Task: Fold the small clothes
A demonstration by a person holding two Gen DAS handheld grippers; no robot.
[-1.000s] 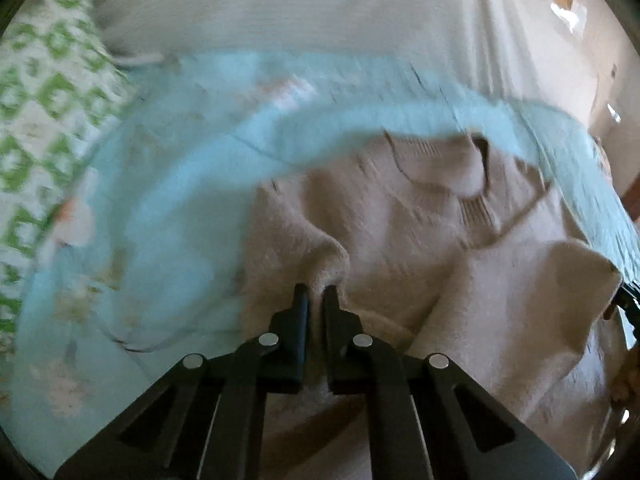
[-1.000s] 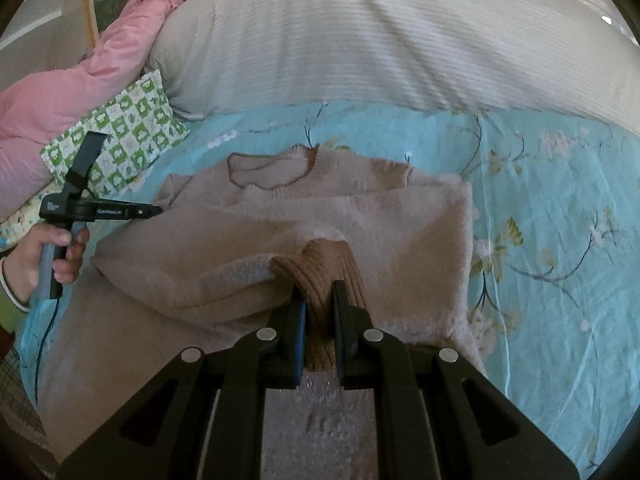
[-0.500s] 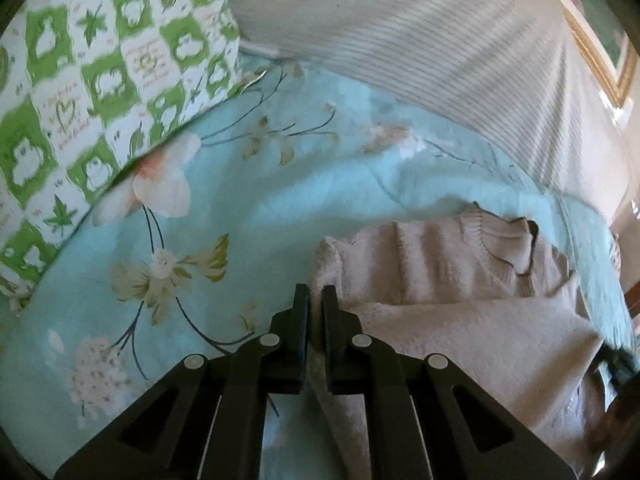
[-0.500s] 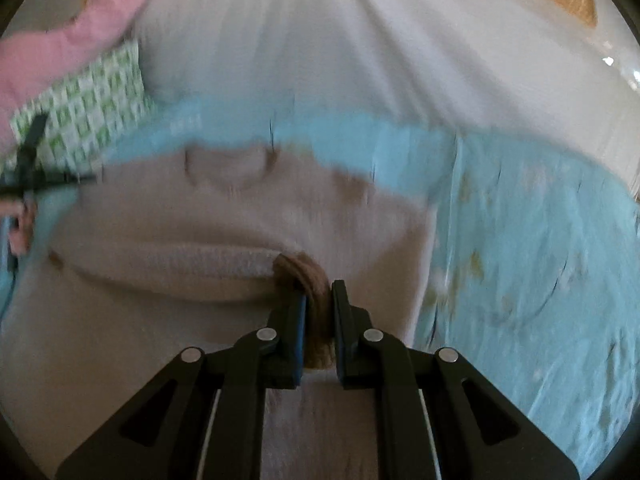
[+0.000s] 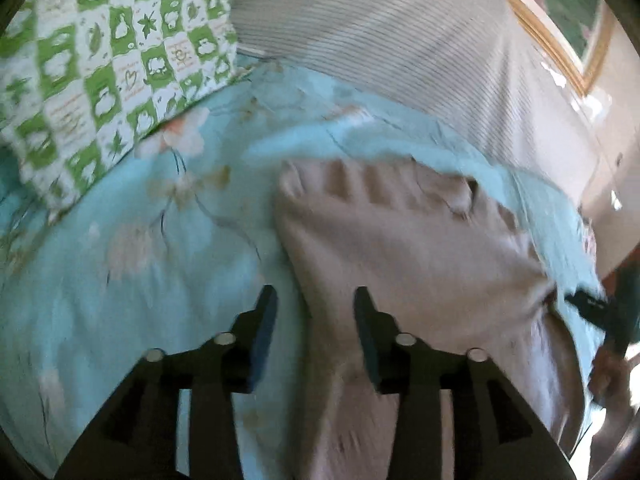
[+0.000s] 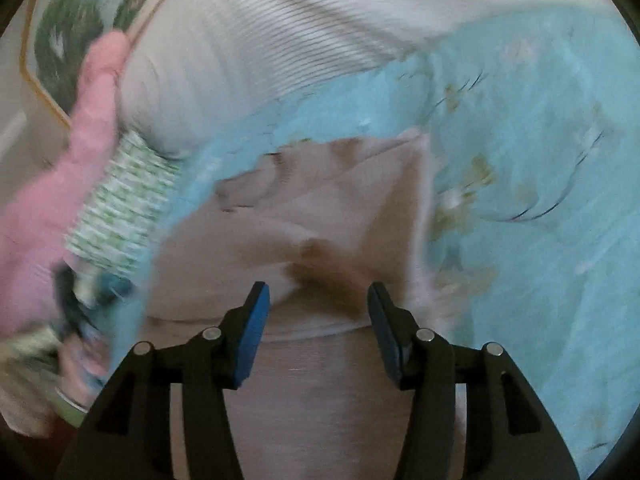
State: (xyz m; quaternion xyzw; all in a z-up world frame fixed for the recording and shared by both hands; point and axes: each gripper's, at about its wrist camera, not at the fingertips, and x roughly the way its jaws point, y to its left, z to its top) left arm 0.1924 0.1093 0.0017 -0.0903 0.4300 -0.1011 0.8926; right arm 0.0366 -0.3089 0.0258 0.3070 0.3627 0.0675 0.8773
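Observation:
A beige knit sweater [image 5: 404, 240] lies on the light blue floral bedsheet [image 5: 140, 248], its sleeves folded in over the body. My left gripper [image 5: 316, 304] is open and empty, just above the sweater's left edge. In the right wrist view the sweater [image 6: 320, 208] lies ahead with its darker brown ribbed cuff [image 6: 324, 276] on top. My right gripper [image 6: 320, 300] is open and empty, its jaws standing either side of that cuff, above it. Both views are blurred.
A green-and-white patterned pillow [image 5: 104, 64] lies at the left, with a pink blanket [image 6: 52, 200] beside it. A white striped pillow [image 5: 380, 36] lies across the head of the bed. The floral sheet [image 6: 540, 184] runs on to the right of the sweater.
Both grippers have opened and let go: the left released the sweater's edge, the right released the brown cuff. The folded sleeves now lie on the sweater body. Both cameras are moving.

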